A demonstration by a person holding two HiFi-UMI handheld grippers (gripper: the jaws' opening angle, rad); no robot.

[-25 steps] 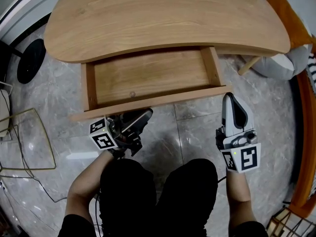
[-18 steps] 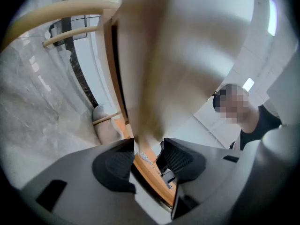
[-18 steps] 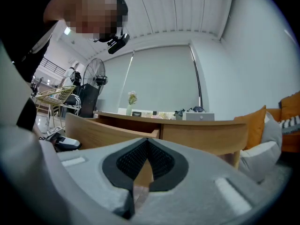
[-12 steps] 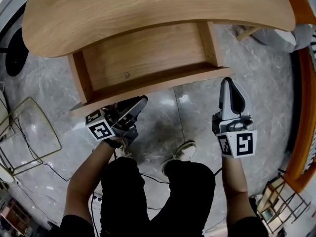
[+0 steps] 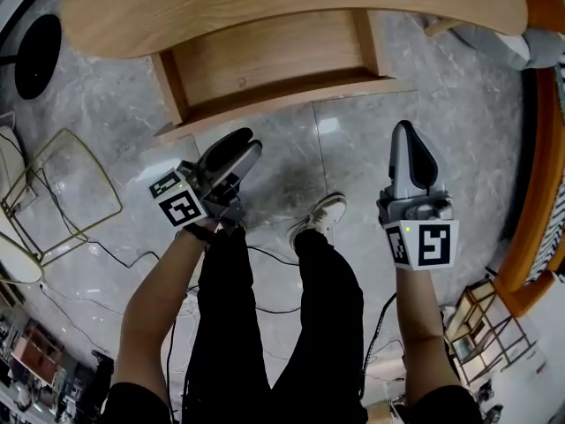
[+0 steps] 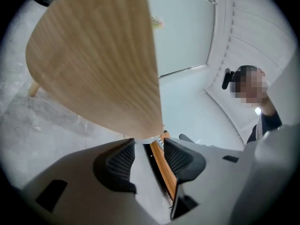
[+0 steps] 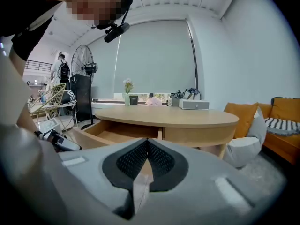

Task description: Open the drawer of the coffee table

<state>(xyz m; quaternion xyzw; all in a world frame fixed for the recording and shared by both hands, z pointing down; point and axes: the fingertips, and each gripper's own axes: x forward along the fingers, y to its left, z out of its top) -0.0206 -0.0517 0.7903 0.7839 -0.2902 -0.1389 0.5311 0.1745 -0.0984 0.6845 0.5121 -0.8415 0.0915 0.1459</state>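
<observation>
The wooden coffee table fills the top of the head view, and its drawer stands pulled out, with the front panel toward me. My left gripper hangs over the floor just in front of that panel, clear of it. Its jaws have just been opening and stand open with nothing between them; the table top lies beyond. My right gripper is further right, over the floor, shut and empty. From the right gripper, the open drawer shows ahead.
A wire chair frame and cables lie on the marble floor at the left. An orange sofa runs along the right edge, with a rack below it. The person's shoe is between the grippers.
Both grippers have drawn back and up from the drawer front. The left jaws have parted from near shut. The head view has risen; the table sits further away.
</observation>
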